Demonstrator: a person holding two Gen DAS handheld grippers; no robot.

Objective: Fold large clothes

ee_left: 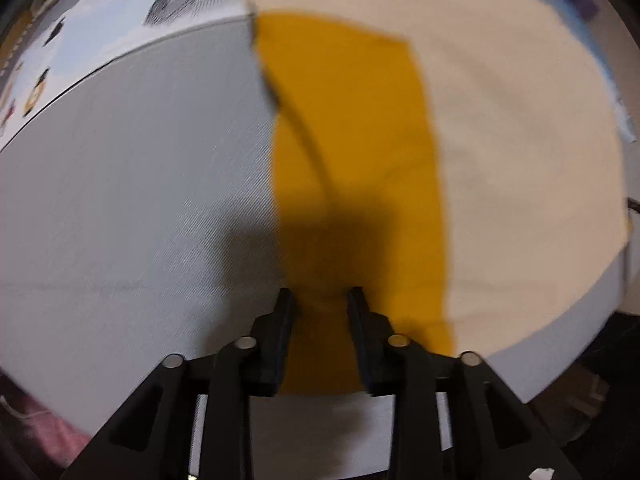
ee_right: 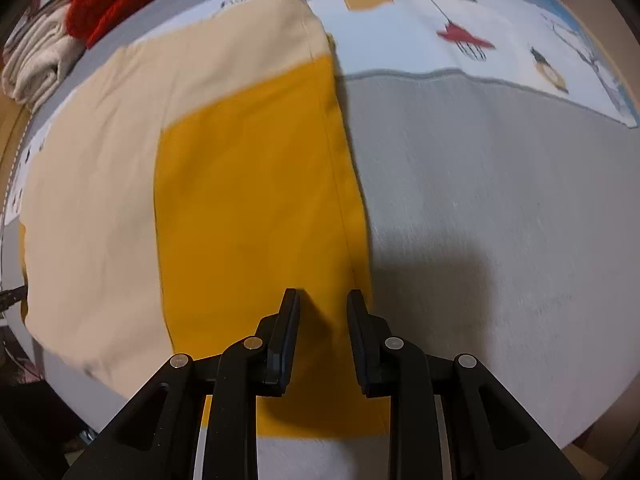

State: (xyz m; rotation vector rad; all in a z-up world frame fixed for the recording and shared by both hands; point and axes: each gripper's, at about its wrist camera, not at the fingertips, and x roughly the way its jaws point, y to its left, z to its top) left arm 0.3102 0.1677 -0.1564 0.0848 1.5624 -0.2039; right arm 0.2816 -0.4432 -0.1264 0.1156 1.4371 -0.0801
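The left claw (ee_left: 320, 294) and right claw (ee_right: 323, 296) each hover with jaws parted and empty over the mustard-yellow band of a cream-and-yellow cloth garment (ee_left: 500, 140) (ee_right: 240, 200) lying flat on the grey fabric-covered counter (ee_left: 140, 200) (ee_right: 500, 220), beyond which lies a white patterned cloth (ee_right: 460, 40).

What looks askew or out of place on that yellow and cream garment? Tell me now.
Nothing stands out. The yellow and cream garment lies flat on the grey surface, its edges fairly straight. Both grippers hover over its near yellow edge, jaws parted.
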